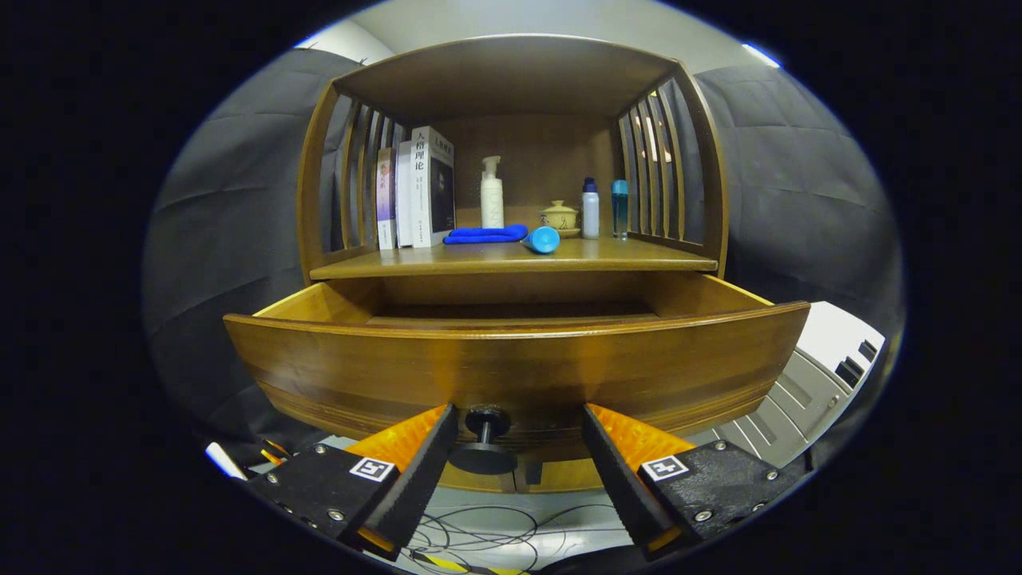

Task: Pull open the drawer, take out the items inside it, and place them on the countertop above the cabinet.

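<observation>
**Drawer open, contents hidden behind its front**

The tool (519, 423) is released, its fingers spread either side of the knob (485, 439) without pressing it. The drawer (511, 359) stands pulled out below the desk (511, 259), which already carries books (415, 188), a blue cloth (485, 234) and bottles. Reaching in blind could knock the drawer front; a careless placement could topple the blue cup (544, 239).

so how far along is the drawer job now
Done: the curved wooden drawer is pulled out from under the countertop. In hand: the gripper is open, its fingers either side of the round black knob, not pressing it. Left: taking items out; the drawer's inside is hidden behind its front, so its contents can't be judged.
</observation>
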Demonstrator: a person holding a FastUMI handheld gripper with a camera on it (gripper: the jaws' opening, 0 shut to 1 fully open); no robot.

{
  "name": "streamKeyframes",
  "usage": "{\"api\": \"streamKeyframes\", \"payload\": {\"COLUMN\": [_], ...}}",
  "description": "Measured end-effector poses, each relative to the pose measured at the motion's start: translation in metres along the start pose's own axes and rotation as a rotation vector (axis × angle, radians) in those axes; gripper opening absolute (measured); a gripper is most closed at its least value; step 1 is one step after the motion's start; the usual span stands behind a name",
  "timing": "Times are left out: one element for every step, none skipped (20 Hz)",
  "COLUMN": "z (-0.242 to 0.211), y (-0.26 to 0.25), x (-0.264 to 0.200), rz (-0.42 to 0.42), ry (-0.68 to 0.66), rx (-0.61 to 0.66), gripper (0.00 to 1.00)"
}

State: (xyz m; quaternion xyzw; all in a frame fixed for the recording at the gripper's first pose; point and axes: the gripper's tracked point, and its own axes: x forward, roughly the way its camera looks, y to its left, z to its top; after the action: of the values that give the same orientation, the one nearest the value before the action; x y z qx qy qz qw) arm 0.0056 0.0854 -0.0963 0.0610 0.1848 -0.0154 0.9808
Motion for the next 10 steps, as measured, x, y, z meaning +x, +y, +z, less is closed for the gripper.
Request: {"api": "streamKeyframes", "payload": {"z": [-0.002, 0.003, 0.001, 0.003, 0.001, 0.004, 0.004, 0.004, 0.004, 0.006], "y": [0.0, 0.0, 0.0, 0.0, 0.001, 0.001, 0.001, 0.001, 0.001, 0.001], "x": [0.007, 0.007, 0.01, 0.013, 0.016, 0.017, 0.02, 0.022, 0.023, 0.026], "rz": [0.0, 0.0, 0.0, 0.0, 0.002, 0.003, 0.004, 0.005, 0.007, 0.008], "ry": [0.007, -0.019, -0.012, -0.028, -0.024, -0.034, -0.031, -0.036, -0.033, -0.035], "rx": [-0.001, -0.001, -0.001, -0.002, -0.005, -0.007, -0.009, -0.01, -0.013, -0.015], "gripper": [0.96, 0.96, 0.96, 0.96, 0.97, 0.97, 0.97, 0.96, 0.97, 0.97]}}
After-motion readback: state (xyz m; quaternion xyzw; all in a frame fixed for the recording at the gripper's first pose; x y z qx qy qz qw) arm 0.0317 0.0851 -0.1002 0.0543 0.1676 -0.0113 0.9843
